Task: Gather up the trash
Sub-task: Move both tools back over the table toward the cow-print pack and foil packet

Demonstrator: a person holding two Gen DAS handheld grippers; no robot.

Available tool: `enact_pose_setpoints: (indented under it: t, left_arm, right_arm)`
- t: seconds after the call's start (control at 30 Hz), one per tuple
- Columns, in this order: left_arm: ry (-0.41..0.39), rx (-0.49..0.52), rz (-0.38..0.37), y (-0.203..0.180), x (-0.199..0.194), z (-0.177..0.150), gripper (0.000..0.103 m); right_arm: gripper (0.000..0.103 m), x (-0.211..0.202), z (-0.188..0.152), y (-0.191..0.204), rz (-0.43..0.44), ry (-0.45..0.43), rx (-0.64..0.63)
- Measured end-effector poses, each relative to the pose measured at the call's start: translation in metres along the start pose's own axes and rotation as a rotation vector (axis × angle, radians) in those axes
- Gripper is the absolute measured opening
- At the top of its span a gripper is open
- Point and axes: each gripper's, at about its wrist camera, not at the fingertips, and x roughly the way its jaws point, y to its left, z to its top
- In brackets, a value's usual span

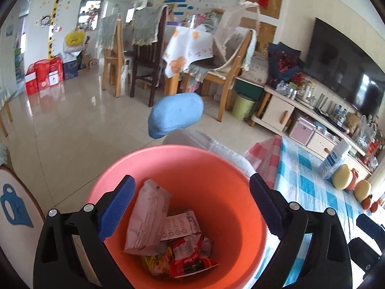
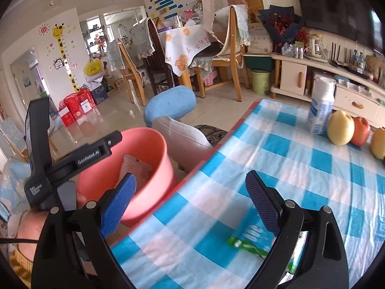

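Nearest, the left gripper [image 1: 190, 207] hangs over a coral bucket [image 1: 216, 166] with its jaws spread and nothing between them; wrappers [image 1: 168, 240] lie at the bottom. The right gripper [image 2: 190, 204] is also spread and empty above the checked tablecloth [image 2: 300, 168], with a green wrapper [image 2: 247, 245] just below it. Farther off stand a white bottle [image 2: 321, 106] and fruit [image 2: 340, 127]. Closing off-centre could skid the flat wrapper away.
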Motion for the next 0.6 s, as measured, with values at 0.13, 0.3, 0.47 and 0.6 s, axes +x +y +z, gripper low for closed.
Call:
enact_pose_setpoints:
  t: [0.13, 0.3, 0.47, 0.6]
  left_arm:
    - [0.000, 0.042, -0.015, -0.017, 0.001, -0.004, 0.095]
    - [-0.017, 0.100, -0.020, -0.037, -0.004, -0.007, 0.095]
    - [-0.004, 0.166, -0.002, -0.055, -0.007, -0.012, 0.095]
    - [0.030, 0.196, -0.014, -0.065, -0.005, -0.016, 0.095]
  right_arm:
    - [0.093, -0.012, -0.012, -0.010, -0.033, -0.002, -0.016]
    - [0.094, -0.027, -0.029, -0.020, -0.078, 0.001, -0.033]
    - [0.094, -0.040, -0.044, -0.025, -0.103, -0.008, -0.043]
    - [0.094, -0.050, -0.053, -0.027, -0.115, -0.017, -0.049]
